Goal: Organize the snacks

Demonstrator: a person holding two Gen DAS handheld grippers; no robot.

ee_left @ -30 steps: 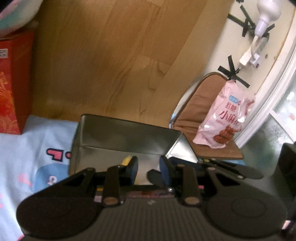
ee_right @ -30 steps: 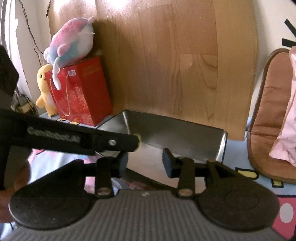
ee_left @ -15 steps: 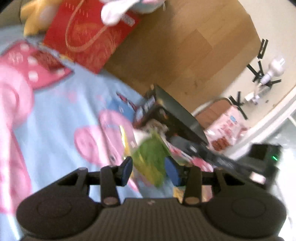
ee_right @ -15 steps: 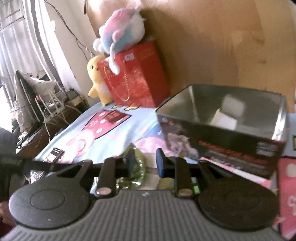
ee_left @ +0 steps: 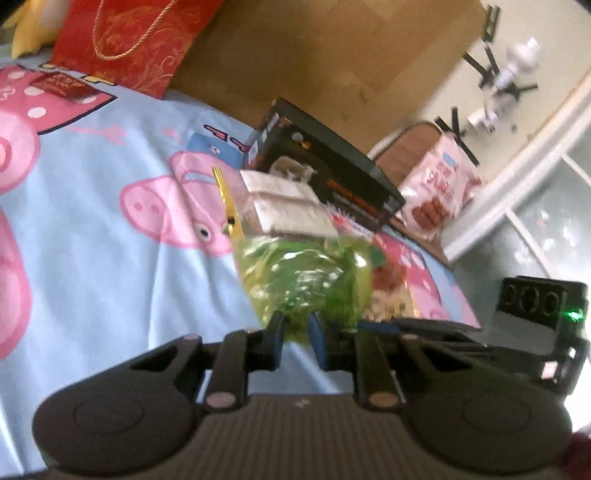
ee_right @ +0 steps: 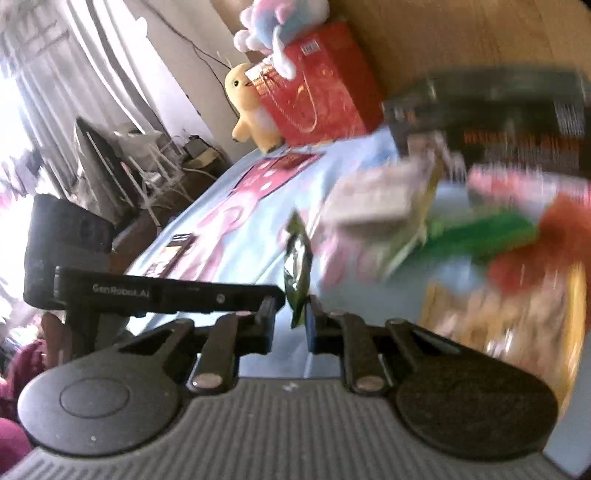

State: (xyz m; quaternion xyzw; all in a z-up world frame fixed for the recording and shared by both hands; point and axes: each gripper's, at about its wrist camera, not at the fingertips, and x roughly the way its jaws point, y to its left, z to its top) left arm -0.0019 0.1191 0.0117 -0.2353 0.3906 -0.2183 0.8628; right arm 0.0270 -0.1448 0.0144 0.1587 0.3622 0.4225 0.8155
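Both grippers have left the black box (ee_left: 332, 173) and dropped to the snack pile on the cartoon bedsheet (ee_left: 92, 229). Left gripper (ee_left: 297, 334) is clamped on the near edge of the green packet (ee_left: 306, 280). Right gripper (ee_right: 290, 317), jaws just closing, pinches the same packet's edge; beyond lie white packets (ee_left: 284, 206), far left a red gift bag (ee_left: 125, 40).

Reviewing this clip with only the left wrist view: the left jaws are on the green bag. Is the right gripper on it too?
Observer: In the right wrist view, the green bag stands edge-on between the jaws of the right gripper, which have just been closing. I cannot tell whether they press it yet.
Operator: Is anything on top of the red gift bag? It's cropped here.
Observer: Yes, a pink-and-blue plush toy lies on it.
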